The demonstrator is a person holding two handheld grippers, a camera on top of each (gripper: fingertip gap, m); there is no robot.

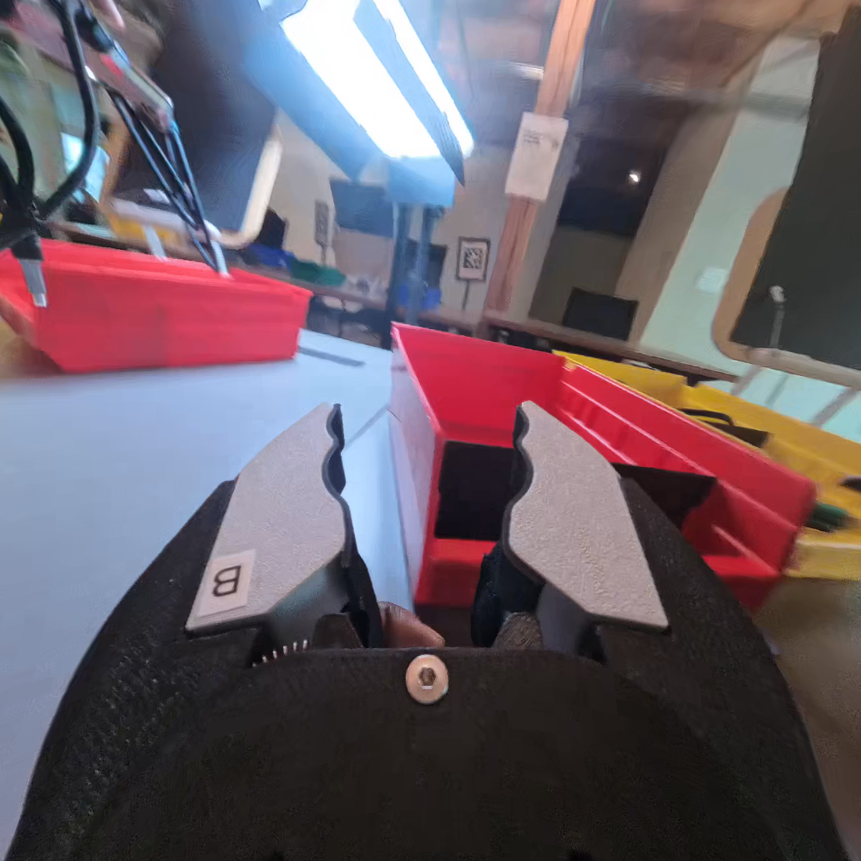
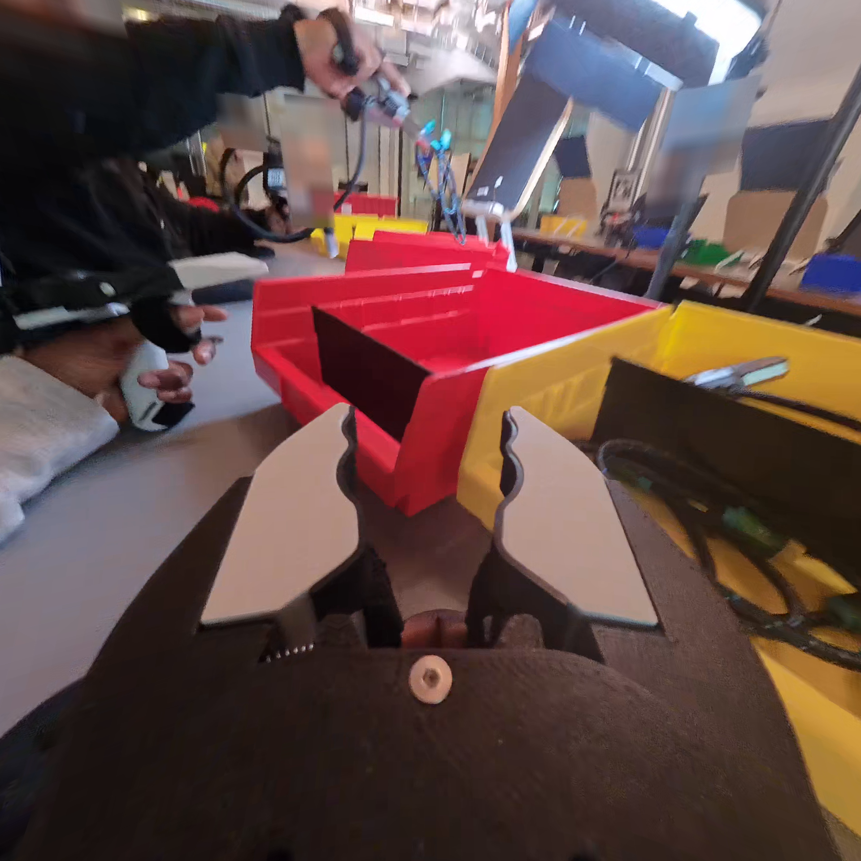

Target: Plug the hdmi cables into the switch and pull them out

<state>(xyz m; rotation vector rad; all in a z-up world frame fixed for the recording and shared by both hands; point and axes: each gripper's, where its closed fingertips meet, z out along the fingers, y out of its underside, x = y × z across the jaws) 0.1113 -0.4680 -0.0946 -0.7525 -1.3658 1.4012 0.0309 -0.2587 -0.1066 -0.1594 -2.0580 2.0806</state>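
Note:
My left gripper is open and empty, low over the grey table, at the near end of a red bin with a black divider. Black cables hang at the upper left, one ending in a silver plug. My right gripper is open and empty, in front of the same kind of red bin and a yellow bin. A person's hand holds up a small grey device with black cables and thin blue wires hanging from it.
The yellow bin holds coiled black cables with green connectors and a silver plug. A second red bin stands at the far left. Gloved hands holding a white object rest on the table at the left. Benches with bins stand behind.

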